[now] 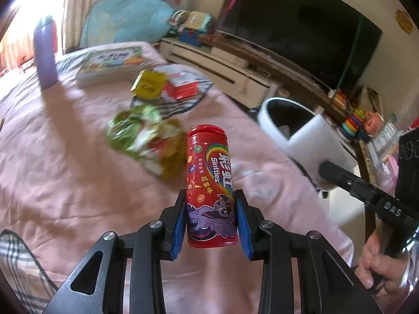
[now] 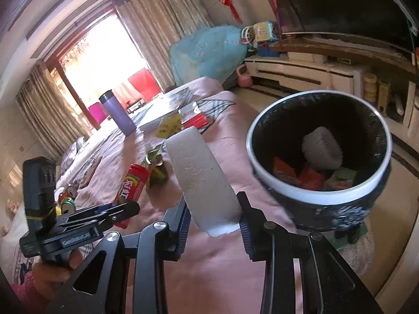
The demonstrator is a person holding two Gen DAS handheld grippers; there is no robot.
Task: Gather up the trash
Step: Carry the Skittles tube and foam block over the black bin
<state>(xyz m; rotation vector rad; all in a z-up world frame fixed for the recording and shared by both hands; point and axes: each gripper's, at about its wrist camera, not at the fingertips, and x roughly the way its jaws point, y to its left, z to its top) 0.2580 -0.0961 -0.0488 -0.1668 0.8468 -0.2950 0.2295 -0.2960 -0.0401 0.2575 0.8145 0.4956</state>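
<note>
Pink bedspread (image 1: 65,157) fills most of both views, w/ a TV (image 1: 301,34) and a low white cabinet (image 1: 214,65) along the far right wall and a bright curtained window (image 2: 102,52) at far left. Left gripper (image 1: 212,217) is clamped on a red Skittles tube (image 1: 209,183), blue pads pressing both sides near its base, tube upright w/ lid on; contents can't be seen. Right gripper (image 2: 213,219) is closed on a white foam block (image 2: 201,178), gripped at its near end, the rest slanting up and away. Trash bin (image 2: 319,193), dark w/ a white rim, sits just off the bed's right edge, near the foam block; inside it are a white ribbed paper cup (image 2: 322,149), orange-red wrappers (image 2: 301,175) and a greenish scrap, approx. only the bottom covered. Still on the bed: crumpled green snack bags (image 1: 146,141) just beyond the tube, a yellow packet (image 1: 149,83) beside a red-white box (image 1: 180,86) farther off, a flat picture book (image 1: 112,62), and a purple tumbler (image 1: 45,52) standing upright at far left, lid on. Two drink cans (image 2: 66,198) lie at the near left of the bed in the right wrist view. Blue bag (image 1: 125,21) slumps by the curtain.
</note>
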